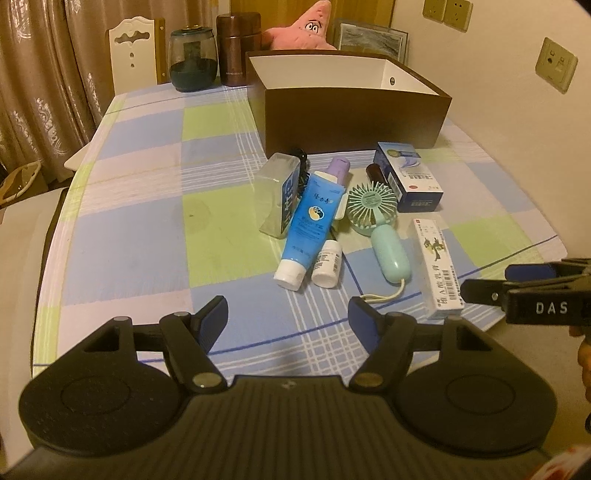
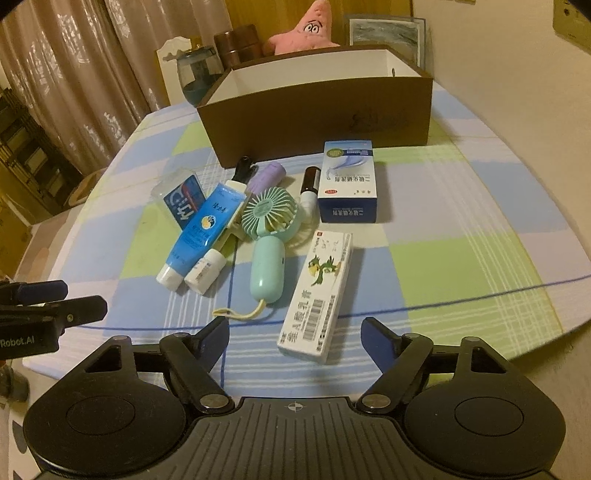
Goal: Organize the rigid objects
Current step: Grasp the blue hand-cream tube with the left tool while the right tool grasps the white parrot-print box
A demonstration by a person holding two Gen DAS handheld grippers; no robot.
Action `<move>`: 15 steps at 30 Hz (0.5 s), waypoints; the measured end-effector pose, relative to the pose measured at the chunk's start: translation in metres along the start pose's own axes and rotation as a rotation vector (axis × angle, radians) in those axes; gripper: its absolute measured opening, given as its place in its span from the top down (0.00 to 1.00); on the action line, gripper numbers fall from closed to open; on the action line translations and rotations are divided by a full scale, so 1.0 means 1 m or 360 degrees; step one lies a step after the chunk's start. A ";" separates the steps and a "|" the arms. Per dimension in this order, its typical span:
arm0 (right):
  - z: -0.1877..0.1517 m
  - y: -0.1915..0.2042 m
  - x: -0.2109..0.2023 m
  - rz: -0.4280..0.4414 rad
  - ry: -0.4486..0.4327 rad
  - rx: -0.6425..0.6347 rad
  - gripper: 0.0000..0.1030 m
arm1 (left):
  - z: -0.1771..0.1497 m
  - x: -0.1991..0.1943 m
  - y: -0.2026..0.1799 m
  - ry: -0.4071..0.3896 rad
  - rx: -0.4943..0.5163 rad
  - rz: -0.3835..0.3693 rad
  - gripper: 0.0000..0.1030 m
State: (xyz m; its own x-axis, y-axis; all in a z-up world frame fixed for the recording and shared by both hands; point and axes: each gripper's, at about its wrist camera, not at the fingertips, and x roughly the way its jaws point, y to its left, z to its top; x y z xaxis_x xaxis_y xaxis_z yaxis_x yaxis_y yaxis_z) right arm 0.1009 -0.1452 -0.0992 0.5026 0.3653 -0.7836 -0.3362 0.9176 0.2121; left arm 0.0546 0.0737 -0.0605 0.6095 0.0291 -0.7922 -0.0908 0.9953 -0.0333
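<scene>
Loose items lie on the checked tablecloth before an open brown box (image 1: 354,118) (image 2: 317,110): a blue tube (image 1: 308,229) (image 2: 201,236), a small white bottle (image 1: 327,264) (image 2: 205,271), a mint hand fan (image 1: 380,229) (image 2: 267,240), a long white carton (image 1: 439,266) (image 2: 319,291), a blue-white carton (image 1: 410,181) (image 2: 349,181), a clear case (image 1: 279,194) (image 2: 183,201) and a purple cylinder (image 1: 340,170) (image 2: 266,177). My left gripper (image 1: 288,317) is open and empty, short of the pile. My right gripper (image 2: 295,338) is open, the long carton's near end between its fingers.
A dark glass jar (image 1: 192,61), a brown canister (image 1: 236,48) and a pink plush star (image 1: 303,31) stand behind the box. A white chair (image 1: 135,51) is at the table's far left. A wall runs along the right.
</scene>
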 end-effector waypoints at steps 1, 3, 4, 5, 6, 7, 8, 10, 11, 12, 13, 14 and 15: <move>0.001 -0.001 0.004 -0.0003 0.0005 -0.0008 0.27 | 0.000 0.003 0.000 -0.0006 0.0007 0.0005 0.32; 0.004 -0.002 0.012 -0.0008 0.0019 -0.0022 0.31 | 0.001 0.009 -0.001 -0.0012 0.0025 0.0008 0.32; 0.005 -0.003 0.018 -0.0013 0.0028 -0.0027 0.31 | 0.002 0.013 -0.001 -0.0015 0.0032 0.0007 0.32; 0.006 -0.004 0.024 -0.0020 0.0037 -0.0031 0.33 | 0.004 0.016 -0.002 -0.0014 0.0038 0.0010 0.32; 0.007 -0.005 0.029 -0.0023 0.0052 -0.0034 0.34 | 0.005 0.021 -0.002 -0.0012 0.0044 0.0014 0.33; 0.008 -0.005 0.034 -0.0025 0.0066 -0.0037 0.35 | 0.006 0.024 -0.002 -0.0011 0.0048 0.0016 0.34; 0.008 -0.006 0.039 -0.0026 0.0081 -0.0043 0.36 | 0.007 0.029 -0.002 -0.0005 0.0053 0.0021 0.35; 0.010 -0.007 0.048 -0.0035 0.0094 -0.0055 0.36 | 0.011 0.038 -0.003 0.0016 0.0063 0.0028 0.41; 0.010 -0.007 0.052 -0.0039 0.0099 -0.0061 0.37 | 0.013 0.043 -0.003 0.0025 0.0066 0.0032 0.41; 0.012 -0.008 0.056 -0.0042 0.0103 -0.0068 0.37 | 0.014 0.048 -0.003 0.0031 0.0072 0.0039 0.41; 0.013 -0.009 0.060 -0.0046 0.0108 -0.0072 0.37 | 0.015 0.053 -0.003 0.0035 0.0081 0.0044 0.41; 0.014 -0.009 0.064 -0.0047 0.0113 -0.0076 0.37 | 0.016 0.057 -0.004 0.0042 0.0092 0.0054 0.41; 0.015 -0.010 0.067 -0.0049 0.0118 -0.0081 0.37 | 0.018 0.062 -0.005 0.0052 0.0108 0.0067 0.41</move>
State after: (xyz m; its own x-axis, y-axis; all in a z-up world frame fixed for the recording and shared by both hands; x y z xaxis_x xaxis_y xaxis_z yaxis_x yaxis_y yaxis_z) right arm 0.1500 -0.1280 -0.1450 0.4535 0.3223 -0.8309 -0.3624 0.9185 0.1585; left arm 0.1069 0.0724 -0.0992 0.5802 0.0692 -0.8116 -0.0614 0.9973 0.0411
